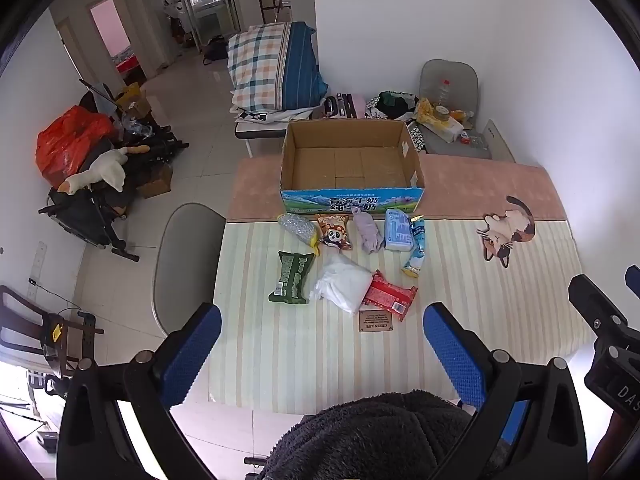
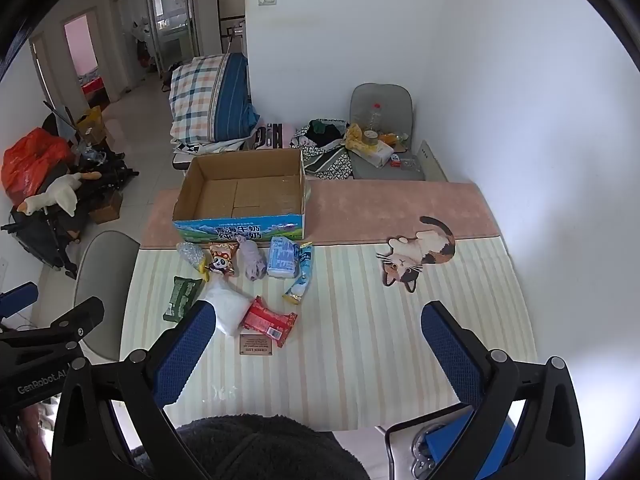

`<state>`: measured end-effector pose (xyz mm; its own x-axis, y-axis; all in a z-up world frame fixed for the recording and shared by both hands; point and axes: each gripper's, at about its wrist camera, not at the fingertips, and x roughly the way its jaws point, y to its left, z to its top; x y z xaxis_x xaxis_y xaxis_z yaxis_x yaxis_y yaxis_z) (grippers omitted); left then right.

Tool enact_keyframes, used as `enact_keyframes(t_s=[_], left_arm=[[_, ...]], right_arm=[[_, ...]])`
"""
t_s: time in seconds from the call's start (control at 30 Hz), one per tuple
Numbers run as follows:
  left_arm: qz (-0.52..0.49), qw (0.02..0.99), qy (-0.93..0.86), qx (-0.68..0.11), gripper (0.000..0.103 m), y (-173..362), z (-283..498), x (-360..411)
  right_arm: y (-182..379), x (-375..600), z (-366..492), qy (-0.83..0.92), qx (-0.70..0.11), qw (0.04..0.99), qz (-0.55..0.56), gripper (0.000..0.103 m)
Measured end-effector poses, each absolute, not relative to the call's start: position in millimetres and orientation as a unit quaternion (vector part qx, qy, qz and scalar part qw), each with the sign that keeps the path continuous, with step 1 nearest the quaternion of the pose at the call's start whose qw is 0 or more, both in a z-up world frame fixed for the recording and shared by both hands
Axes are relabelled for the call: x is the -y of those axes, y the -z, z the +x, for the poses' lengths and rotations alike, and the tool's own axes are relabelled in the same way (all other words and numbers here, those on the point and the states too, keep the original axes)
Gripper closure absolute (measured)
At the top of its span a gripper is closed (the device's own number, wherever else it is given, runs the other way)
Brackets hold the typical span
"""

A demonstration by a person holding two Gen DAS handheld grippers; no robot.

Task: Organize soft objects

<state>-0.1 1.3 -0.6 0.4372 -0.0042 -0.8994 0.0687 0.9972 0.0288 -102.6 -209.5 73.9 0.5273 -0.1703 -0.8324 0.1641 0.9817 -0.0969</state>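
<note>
Both tools, left [image 1: 322, 354] and right [image 2: 320, 354], stood wide open and empty above the tabletop [image 1: 500, 280]. Soft packets [image 1: 346, 288] lay clustered before the empty box [image 1: 352, 160]. The right tool's left finger [image 2: 186, 350] partly hid the white bag [image 2: 232, 308]; packet labels were unreadable.

Bright daylight, soft shadows, strong fisheye warp w/ dark corners.

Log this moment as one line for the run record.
left gripper: open, empty | right gripper: open, empty | cardboard box: empty | snack packets, red packet nearest: on table mat, untouched
</note>
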Motion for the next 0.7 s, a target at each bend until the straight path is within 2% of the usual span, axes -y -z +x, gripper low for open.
enact_keyframes(t_s=[0.7], left_arm=[[0.031, 0.848, 0.020, -0.529, 0.000, -9, 7, -6]], right_arm=[[-73, 207, -101, 0.094, -0.472, 0.876, -0.004, 0.000]])
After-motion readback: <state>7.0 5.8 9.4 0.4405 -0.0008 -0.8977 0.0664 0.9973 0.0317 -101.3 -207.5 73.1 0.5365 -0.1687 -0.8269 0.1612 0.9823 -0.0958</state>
